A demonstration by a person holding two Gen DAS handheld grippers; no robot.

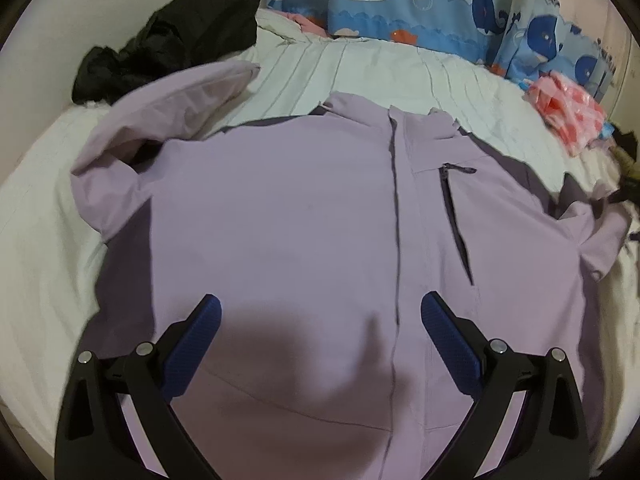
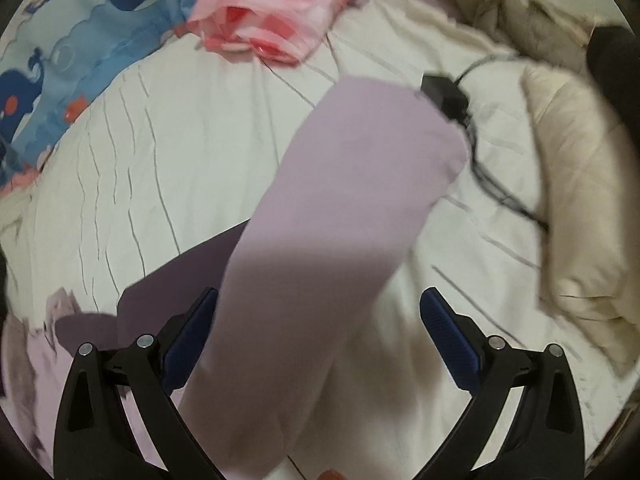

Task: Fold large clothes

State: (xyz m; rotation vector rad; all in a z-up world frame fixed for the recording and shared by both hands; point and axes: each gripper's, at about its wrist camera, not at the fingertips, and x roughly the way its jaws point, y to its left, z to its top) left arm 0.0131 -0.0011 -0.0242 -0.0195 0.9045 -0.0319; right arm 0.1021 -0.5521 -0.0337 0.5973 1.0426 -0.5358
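A lilac jacket [image 1: 304,216] lies front up on the white bedsheet [image 1: 360,76], zip closed, with darker purple side panels. Its left sleeve [image 1: 168,96] is bent upward near the collar side. My left gripper [image 1: 320,312] is open and empty, hovering over the jacket's lower front. In the right wrist view the jacket's other sleeve [image 2: 352,184] stretches out across the sheet. My right gripper [image 2: 318,304] is open and empty above that sleeve.
A black garment [image 1: 168,36] lies at the back left. A blue whale-print quilt [image 1: 420,0] and a pink bag [image 1: 568,108] sit along the back. A black charger with cable [image 2: 448,96] lies by the sleeve's cuff, and a beige duvet [image 2: 580,200] is to the right.
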